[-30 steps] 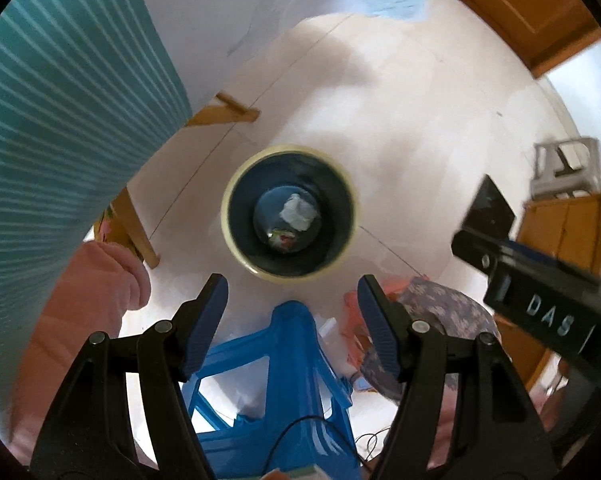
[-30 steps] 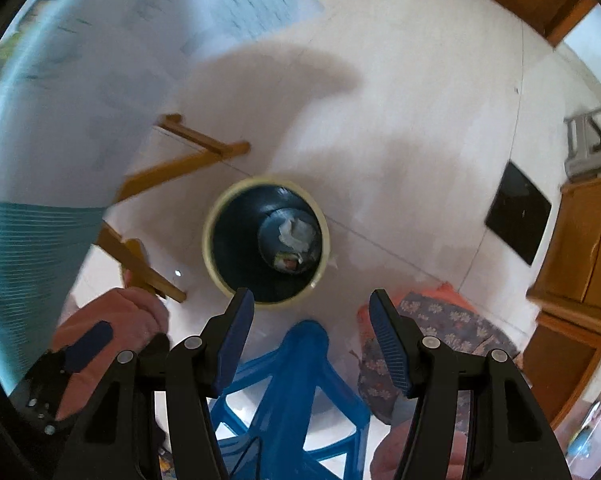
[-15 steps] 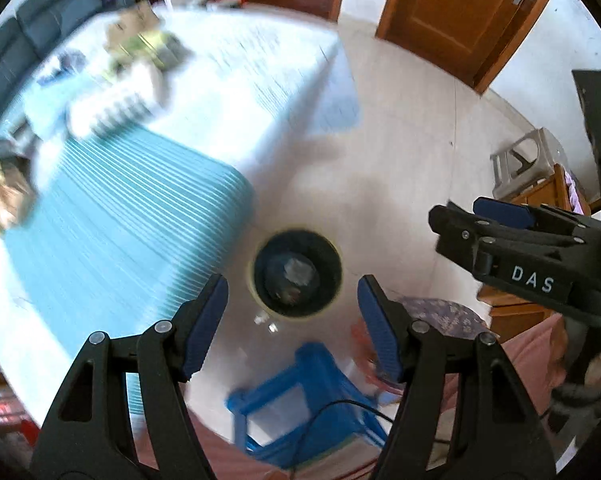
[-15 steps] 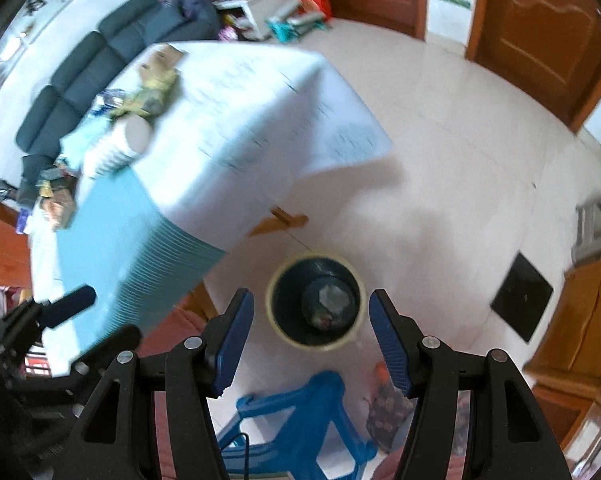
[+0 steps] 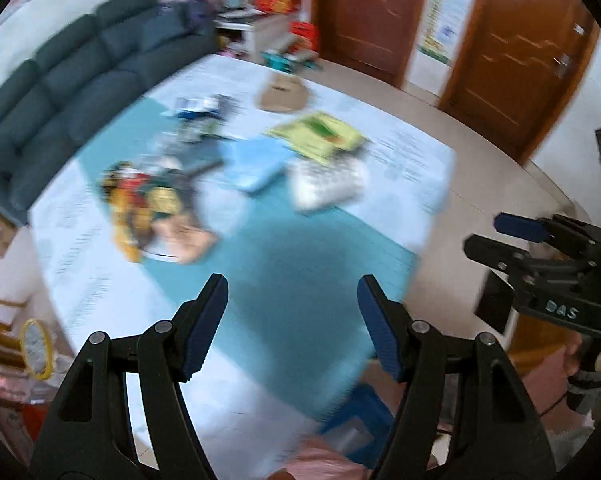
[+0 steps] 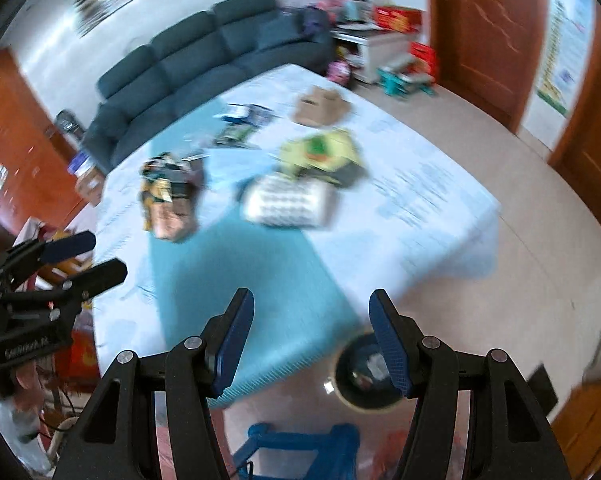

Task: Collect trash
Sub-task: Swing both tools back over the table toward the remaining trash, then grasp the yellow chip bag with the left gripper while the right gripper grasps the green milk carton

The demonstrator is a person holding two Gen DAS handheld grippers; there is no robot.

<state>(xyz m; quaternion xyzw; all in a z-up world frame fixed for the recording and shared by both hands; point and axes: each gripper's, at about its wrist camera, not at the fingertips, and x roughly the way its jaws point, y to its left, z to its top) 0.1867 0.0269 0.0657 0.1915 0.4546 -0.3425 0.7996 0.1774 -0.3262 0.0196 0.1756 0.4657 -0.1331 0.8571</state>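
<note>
Both views are blurred by motion. My left gripper (image 5: 292, 324) is open and empty, held above the table's teal cloth (image 5: 300, 264). My right gripper (image 6: 312, 338) is open and empty, above the table's near corner. Trash lies on the table: a colourful wrapper heap (image 5: 148, 204) (image 6: 168, 196), a white patterned pack (image 5: 328, 180) (image 6: 288, 200), a yellow-green bag (image 5: 320, 136) (image 6: 320, 152), a brown cardboard piece (image 5: 282, 94) (image 6: 320, 106). The dark trash bin (image 6: 364, 376) with a yellow rim stands on the floor under the right gripper, with scraps inside.
A blue plastic stool (image 6: 300, 444) stands on the floor at the table's near side. A dark sofa (image 6: 204, 60) lines the far wall. Wooden doors (image 5: 512, 52) are at the back right. The right gripper shows in the left wrist view (image 5: 540, 248), the left one in the right wrist view (image 6: 60, 256).
Both grippers have swung up from over the trash bin on the floor to face the table top. Both stayed open and empty.
</note>
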